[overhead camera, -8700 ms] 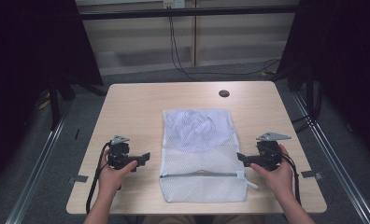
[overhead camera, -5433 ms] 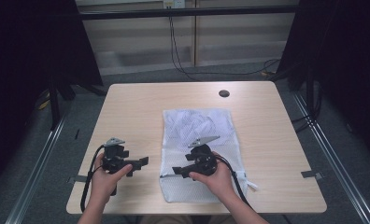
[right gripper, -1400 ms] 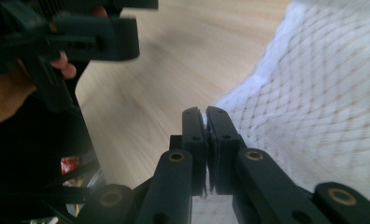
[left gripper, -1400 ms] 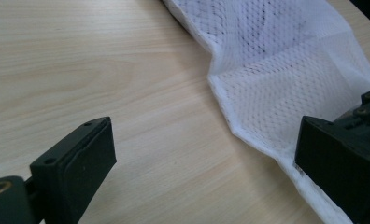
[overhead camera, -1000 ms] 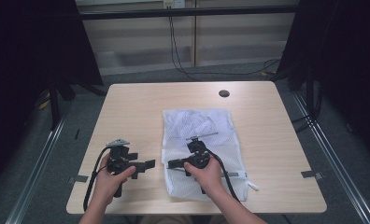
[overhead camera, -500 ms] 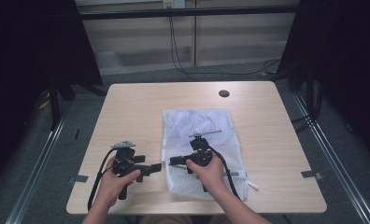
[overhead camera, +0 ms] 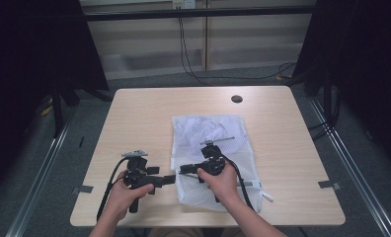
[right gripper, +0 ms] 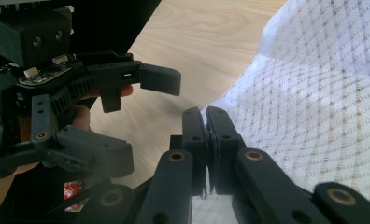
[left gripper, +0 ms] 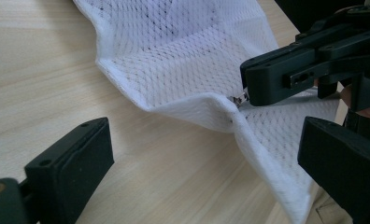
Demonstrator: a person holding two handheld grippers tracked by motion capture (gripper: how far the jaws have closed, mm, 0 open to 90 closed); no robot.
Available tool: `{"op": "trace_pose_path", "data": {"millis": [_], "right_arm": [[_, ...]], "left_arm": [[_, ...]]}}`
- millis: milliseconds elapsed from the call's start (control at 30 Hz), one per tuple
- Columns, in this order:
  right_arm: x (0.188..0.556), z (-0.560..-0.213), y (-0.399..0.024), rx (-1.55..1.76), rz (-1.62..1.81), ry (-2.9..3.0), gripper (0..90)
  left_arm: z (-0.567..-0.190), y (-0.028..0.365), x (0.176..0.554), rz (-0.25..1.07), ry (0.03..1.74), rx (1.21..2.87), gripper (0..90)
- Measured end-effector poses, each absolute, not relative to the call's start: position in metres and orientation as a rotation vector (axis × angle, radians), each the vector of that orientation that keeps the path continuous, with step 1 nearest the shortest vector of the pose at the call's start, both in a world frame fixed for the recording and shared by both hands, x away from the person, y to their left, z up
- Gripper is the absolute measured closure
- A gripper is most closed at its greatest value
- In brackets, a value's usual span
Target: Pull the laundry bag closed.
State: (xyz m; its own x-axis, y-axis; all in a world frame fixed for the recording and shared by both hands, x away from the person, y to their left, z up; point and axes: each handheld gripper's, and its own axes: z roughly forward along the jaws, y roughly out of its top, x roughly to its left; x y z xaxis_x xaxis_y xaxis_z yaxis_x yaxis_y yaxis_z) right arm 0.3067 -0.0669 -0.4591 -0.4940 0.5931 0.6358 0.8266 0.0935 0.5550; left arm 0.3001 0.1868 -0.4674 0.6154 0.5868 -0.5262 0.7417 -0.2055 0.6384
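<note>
It looked like a lab recording booth: a plain wooden table stood between black curtains, with metal floor rails, grey carpet and cables behind.

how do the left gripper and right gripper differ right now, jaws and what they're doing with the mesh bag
The right gripper has its jaws shut, pinching the metal zipper pull at the edge of the white mesh bag; the left gripper has its jaws open and holds nothing. The right gripper lifts the bag's edge into a ridge, while the left gripper hangs over bare table beside the bag. Both are black, hand-held, and point toward each other.
</note>
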Motion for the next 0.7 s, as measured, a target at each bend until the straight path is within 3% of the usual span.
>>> {"op": "trace_pose_path", "data": {"millis": [700], "right_arm": [[0.3059, -0.4546, -0.0616, -1.401, -1.365, -2.136, 87.2]], "left_arm": [[-0.472, 0.1804, 0.2973, -0.256, 0.979, 1.903, 26.0]]}}
